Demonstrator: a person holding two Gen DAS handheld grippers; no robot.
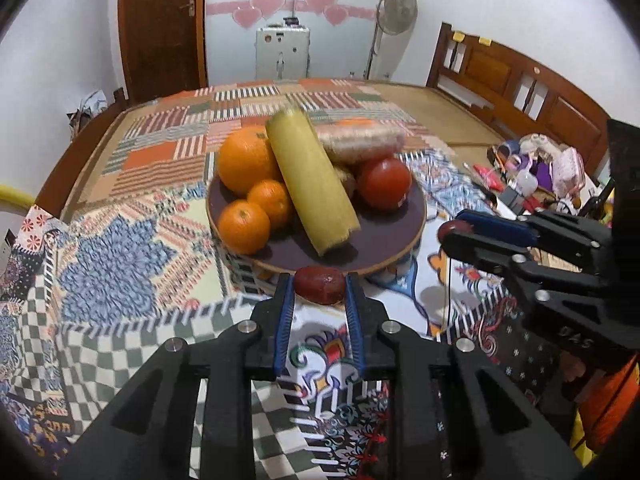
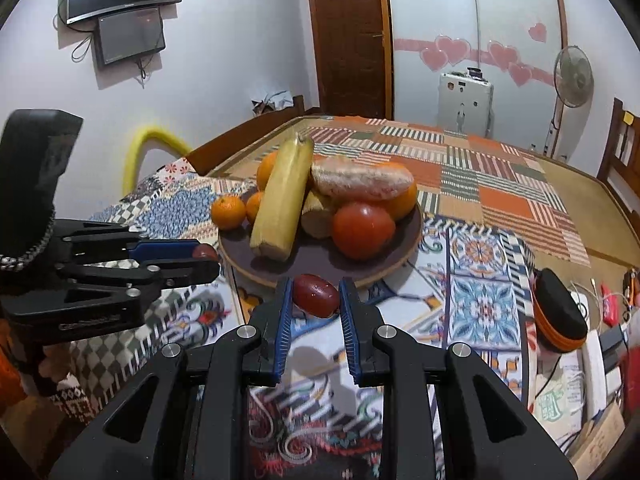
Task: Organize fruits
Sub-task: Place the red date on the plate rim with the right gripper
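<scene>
A dark plate (image 1: 400,256) on the patterned cloth holds a big orange (image 1: 246,164), two tangerines (image 1: 244,226), a yellow corn cob (image 1: 312,184), a tomato (image 1: 384,184) and a pale pinkish roll (image 1: 360,140). My left gripper (image 1: 320,285) is shut on a small dark red date (image 1: 320,292), just in front of the plate's near rim. My right gripper (image 2: 315,292) is shut on a second red date (image 2: 316,296), also near the plate (image 2: 248,270). Each gripper shows in the other's view: the right gripper (image 1: 454,232) and the left gripper (image 2: 206,256), each with a red fruit at its tips.
Loose clutter (image 1: 540,168) lies at the right edge of the bed by the wooden headboard (image 1: 520,80). A black and orange case (image 2: 560,316) sits to the right of the cloth. A fan (image 1: 396,12) and a white case (image 1: 282,52) stand at the far wall.
</scene>
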